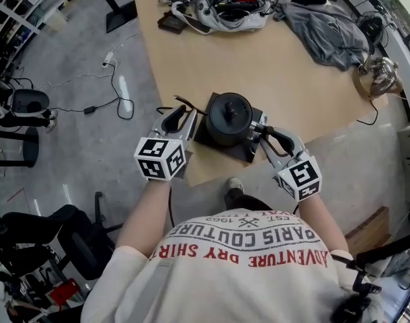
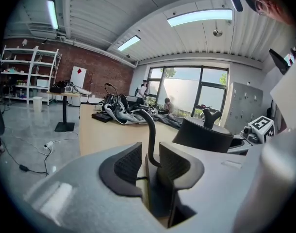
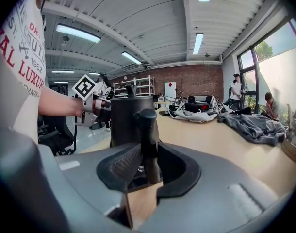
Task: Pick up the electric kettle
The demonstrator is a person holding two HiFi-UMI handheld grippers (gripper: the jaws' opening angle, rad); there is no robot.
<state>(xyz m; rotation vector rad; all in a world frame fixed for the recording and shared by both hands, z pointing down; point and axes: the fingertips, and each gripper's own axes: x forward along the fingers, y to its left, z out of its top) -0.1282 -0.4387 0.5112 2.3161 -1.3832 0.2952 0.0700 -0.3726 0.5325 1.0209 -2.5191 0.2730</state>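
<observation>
A black electric kettle (image 1: 228, 116) stands on its dark square base (image 1: 247, 155) at the near edge of the wooden table (image 1: 279, 66). My right gripper (image 1: 265, 134) is at its right side, shut on the upright black handle (image 3: 147, 130), which sits between the pads in the right gripper view (image 3: 148, 154). My left gripper (image 1: 183, 116) is at the kettle's left, open. A thin curved black neck (image 2: 150, 130), apparently the spout, rises in the gap between its pads (image 2: 150, 152) without being pinched. The kettle body (image 2: 204, 135) lies to the right there.
A grey cloth (image 1: 326, 32), a grey bag with gear (image 1: 225, 5) and a shiny metal pot (image 1: 380, 76) lie on the far part of the table. Cables (image 1: 111, 79) trail across the floor at left. An office chair (image 1: 30, 247) stands at lower left.
</observation>
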